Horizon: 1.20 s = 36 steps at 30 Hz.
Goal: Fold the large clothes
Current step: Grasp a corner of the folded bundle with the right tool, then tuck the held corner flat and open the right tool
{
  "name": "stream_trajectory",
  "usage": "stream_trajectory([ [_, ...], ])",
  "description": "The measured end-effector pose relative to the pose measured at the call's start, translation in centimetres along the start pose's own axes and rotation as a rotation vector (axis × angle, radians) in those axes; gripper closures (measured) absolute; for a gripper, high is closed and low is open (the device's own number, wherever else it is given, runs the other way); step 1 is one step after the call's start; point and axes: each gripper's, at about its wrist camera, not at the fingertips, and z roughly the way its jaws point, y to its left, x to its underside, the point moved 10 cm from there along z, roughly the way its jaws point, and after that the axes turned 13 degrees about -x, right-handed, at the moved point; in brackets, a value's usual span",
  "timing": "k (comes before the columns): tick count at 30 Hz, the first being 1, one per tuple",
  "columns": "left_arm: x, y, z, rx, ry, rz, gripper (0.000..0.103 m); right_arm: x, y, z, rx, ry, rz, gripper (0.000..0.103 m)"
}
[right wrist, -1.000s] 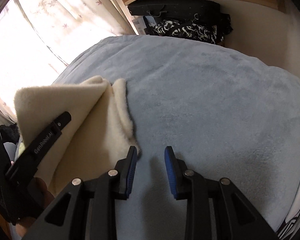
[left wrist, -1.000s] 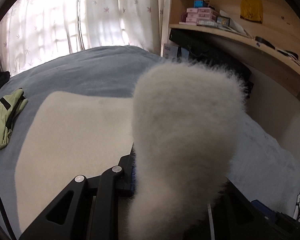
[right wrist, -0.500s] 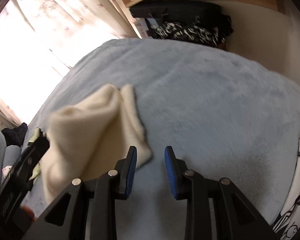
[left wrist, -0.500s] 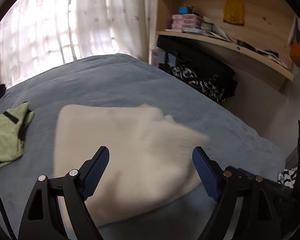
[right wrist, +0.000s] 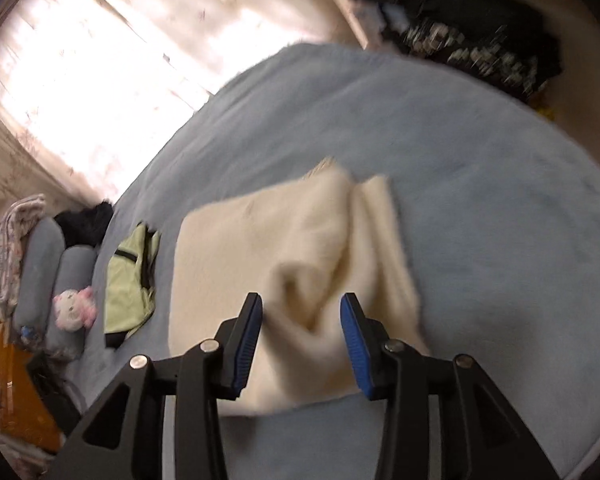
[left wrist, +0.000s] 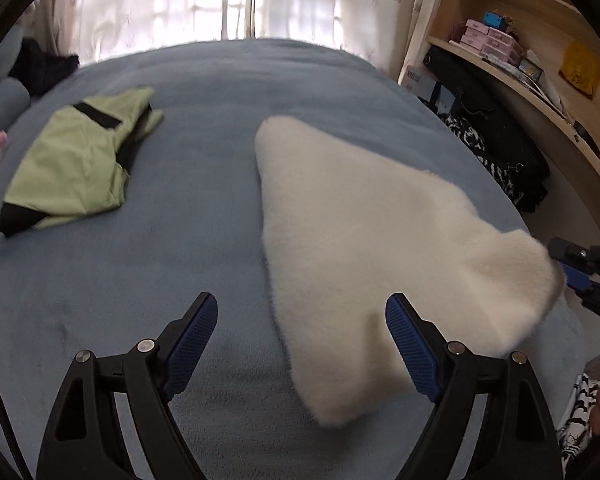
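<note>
A fluffy cream-white garment (left wrist: 360,232) lies folded on the blue blanket-covered bed (left wrist: 180,240); it also shows in the right wrist view (right wrist: 284,248), rumpled in the middle. My left gripper (left wrist: 300,344) is wide open and empty above the garment's near edge. My right gripper (right wrist: 300,340) is open and empty just over the garment's near part. The right gripper also shows at the right edge of the left wrist view (left wrist: 588,276), beside the garment's corner.
A folded light-green garment with black trim (left wrist: 80,160) lies left of the white one. Grey pillows (right wrist: 48,264) and a pink-white plush toy (right wrist: 74,308) lie at the bed's head. A wooden shelf (left wrist: 540,60) with boxes and dark bags (left wrist: 500,140) stands to the right.
My left gripper let go of the white garment, opened wide and swung left. The garment dropped flat on the bed. My right gripper opened wider and moved over the garment.
</note>
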Motion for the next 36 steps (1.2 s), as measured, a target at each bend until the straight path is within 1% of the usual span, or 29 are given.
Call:
stream_trajectory([
  [2,0.4,0.0,1.3,0.028,0.033,-0.004,0.018,-0.3,-0.3,1.8,0.000,0.079,-0.001,0.062],
  [4,0.4,-0.1,2.3,0.037,0.055,0.001,0.018,-0.3,-0.8,3.3,0.005,0.141,0.001,0.062],
  [6,0.5,-0.3,3.5,0.064,0.074,0.009,0.019,-0.3,-1.7,5.0,0.004,0.201,0.035,0.062],
  [7,0.4,-0.5,3.9,0.081,0.075,0.009,0.020,-0.2,-2.2,5.8,0.000,0.223,0.053,0.062],
  [9,0.3,-0.8,4.4,0.100,0.077,0.014,0.024,-0.3,-2.7,7.0,-0.014,0.234,0.054,0.063],
  [10,0.2,-1.0,4.7,0.102,0.080,0.018,0.024,-0.4,-3.1,7.7,-0.008,0.232,0.037,0.068],
  [11,0.1,-1.1,4.8,0.097,0.083,0.020,0.024,-0.4,-3.4,8.0,0.007,0.232,0.021,0.077],
  [12,-0.1,-1.3,4.8,0.093,0.082,0.025,0.027,-0.5,-3.6,8.1,0.029,0.230,0.004,0.081],
  [13,-0.3,-1.6,4.7,0.093,0.080,0.035,0.031,-0.5,-3.5,7.9,0.034,0.219,-0.023,0.082],
  [15,-0.7,-2.5,4.0,0.092,0.074,0.069,0.046,-1.1,-2.6,6.6,0.039,0.174,-0.089,0.085],
  [16,-1.0,-3.1,3.5,0.089,0.060,0.092,0.050,-1.7,-1.5,5.0,0.028,0.124,-0.141,0.085],
  [17,-1.1,-3.4,2.9,0.085,0.050,0.105,0.058,-2.1,-0.7,3.7,0.014,0.084,-0.173,0.085],
  [18,-1.3,-4.0,2.2,0.079,0.029,0.125,0.063,-2.3,-0.1,2.6,0.004,0.051,-0.200,0.085],
  [19,-1.3,-4.5,1.8,0.068,0.013,0.140,0.065,-2.2,0.4,1.3,0.012,0.018,-0.247,0.085],
  [20,-1.1,-4.9,1.7,0.065,0.010,0.146,0.068,-2.0,0.4,1.0,0.036,0.008,-0.285,0.085],
  [21,-0.8,-5.4,1.7,0.052,0.008,0.150,0.068,-1.6,-0.1,1.0,0.069,0.007,-0.317,0.086],
  [22,-0.4,-5.9,1.9,0.034,-0.004,0.156,0.068,-0.9,-1.7,1.8,0.121,0.032,-0.327,0.086],
  [23,0.0,-6.3,1.9,0.018,-0.018,0.167,0.068,-0.4,-3.1,2.7,0.153,0.055,-0.321,0.086],
  [24,0.3,-6.8,1.9,0.005,-0.034,0.182,0.068,0.5,-5.4,4.1,0.184,0.087,-0.286,0.086],
  [25,0.6,-7.4,1.9,-0.012,-0.053,0.203,0.068,1.2,-7.1,5.3,0.188,0.112,-0.238,0.086],
  [26,1.0,-8.2,1.8,-0.043,-0.082,0.246,0.068,1.6,-8.1,5.8,0.188,0.112,-0.213,0.085],
  [28,1.2,-8.9,1.7,-0.104,-0.112,0.299,0.067,1.6,-8.2,5.4,0.178,0.080,-0.192,0.085],
  [30,1.3,-9.1,1.6,-0.135,-0.118,0.320,0.065,1.5,-7.8,5.1,0.197,0.082,-0.193,0.085],
  [31,1.3,-9.1,1.4,-0.123,-0.110,0.315,0.062,1.5,-7.4,5.1,0.204,0.090,-0.201,0.085],
  [32,1.2,-9.2,1.3,-0.106,-0.100,0.309,0.057,1.6,-7.3,4.9,0.205,0.103,-0.204,0.084],
  [33,1.1,-9.0,1.2,-0.071,-0.080,0.292,0.052,1.6,-7.3,4.8,0.206,0.120,-0.203,0.083],
  [34,1.0,-8.8,1.1,-0.037,-0.058,0.270,0.050,1.3,-7.2,4.6,0.203,0.135,-0.203,0.082],
  [35,0.9,-8.5,1.1,-0.016,-0.046,0.258,0.048,1.1,-6.7,4.2,0.191,0.142,-0.208,0.079],
  [36,0.6,-8.3,1.1,0.015,-0.029,0.238,0.047,0.7,-6.5,3.9,0.183,0.141,-0.211,0.079],
])
